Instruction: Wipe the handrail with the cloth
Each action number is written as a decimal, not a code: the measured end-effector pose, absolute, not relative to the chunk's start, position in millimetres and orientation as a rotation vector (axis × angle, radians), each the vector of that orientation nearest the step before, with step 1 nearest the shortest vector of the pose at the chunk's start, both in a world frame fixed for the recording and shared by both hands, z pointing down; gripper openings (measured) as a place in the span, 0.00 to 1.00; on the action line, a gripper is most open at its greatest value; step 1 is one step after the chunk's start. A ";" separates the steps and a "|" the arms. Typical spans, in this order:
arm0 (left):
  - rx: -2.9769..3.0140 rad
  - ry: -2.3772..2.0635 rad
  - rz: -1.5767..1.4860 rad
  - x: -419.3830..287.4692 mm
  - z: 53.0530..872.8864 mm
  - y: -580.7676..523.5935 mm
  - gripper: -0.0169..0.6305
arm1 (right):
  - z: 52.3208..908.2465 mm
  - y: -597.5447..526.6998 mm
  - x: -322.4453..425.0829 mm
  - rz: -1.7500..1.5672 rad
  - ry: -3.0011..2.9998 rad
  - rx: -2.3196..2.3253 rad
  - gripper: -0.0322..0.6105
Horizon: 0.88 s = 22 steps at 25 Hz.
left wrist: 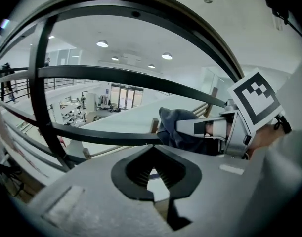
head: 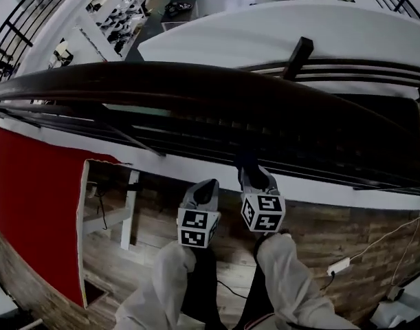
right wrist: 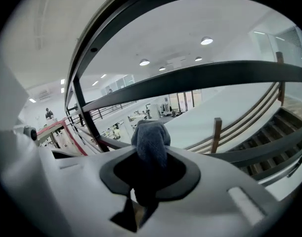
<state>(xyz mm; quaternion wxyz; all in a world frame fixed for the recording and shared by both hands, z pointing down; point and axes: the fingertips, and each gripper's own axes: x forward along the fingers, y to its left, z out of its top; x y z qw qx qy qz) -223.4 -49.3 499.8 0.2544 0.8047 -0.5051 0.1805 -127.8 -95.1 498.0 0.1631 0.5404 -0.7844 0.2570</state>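
Status: right claw (head: 254, 176) pinches cloth (right wrist: 151, 139); handrail (head: 196, 81) above it, untouched. left claw (head: 204, 192) pressed together, empty. Wiping looks unstarted.

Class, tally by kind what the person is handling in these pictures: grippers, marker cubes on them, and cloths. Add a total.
Grippers: 2 (left gripper, right gripper)
Marker cubes: 2 (left cube, right cube)
Cloth: 1, in the right gripper
Total: 5

Wood floor (head: 313, 236); a white power strip (head: 338, 266), perhaps, lies on it.
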 end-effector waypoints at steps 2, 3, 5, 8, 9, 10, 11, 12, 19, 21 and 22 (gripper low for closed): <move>2.140 -1.433 0.472 -269.9 501.8 -48.7 0.03 | 502.9 -95.1 -181.4 0.734 -2.275 1.460 0.16; 2.114 -1.459 0.464 -291.8 504.8 -46.6 0.03 | 506.6 -93.9 -206.6 0.735 -2.291 1.420 0.16; 2.066 -1.510 0.454 -333.6 513.5 -41.9 0.03 | 516.4 -90.3 -253.3 0.739 -2.316 1.346 0.16; 2.000 -1.568 0.437 -389.1 528.0 -36.9 0.03 | 533.0 -88.8 -314.1 0.732 -2.341 1.257 0.16; 1.981 -1.581 0.426 -404.7 532.2 -36.3 0.03 | 538.9 -89.7 -331.6 0.731 -2.345 1.235 0.16; 1.962 -1.596 0.415 -419.1 537.3 -35.5 0.03 | 545.7 -90.9 -347.6 0.733 -2.347 1.214 0.16; 1.944 -1.612 0.402 -432.1 543.9 -34.5 0.03 | 553.5 -92.0 -362.2 0.736 -2.347 1.195 0.16; 1.925 -1.624 0.390 -442.8 551.8 -32.8 0.03 | 562.2 -92.8 -375.1 0.738 -2.345 1.177 0.16; 1.859 -1.638 0.321 -490.0 611.6 -34.1 0.03 | 626.8 -103.6 -438.5 0.726 -2.307 1.107 0.16; 1.857 -1.639 0.314 -503.6 627.1 -40.5 0.03 | 643.6 -111.2 -453.8 0.723 -2.302 1.107 0.16; 1.855 -1.639 0.311 -509.1 633.3 -43.7 0.03 | 649.9 -115.1 -460.3 0.719 -2.302 1.107 0.16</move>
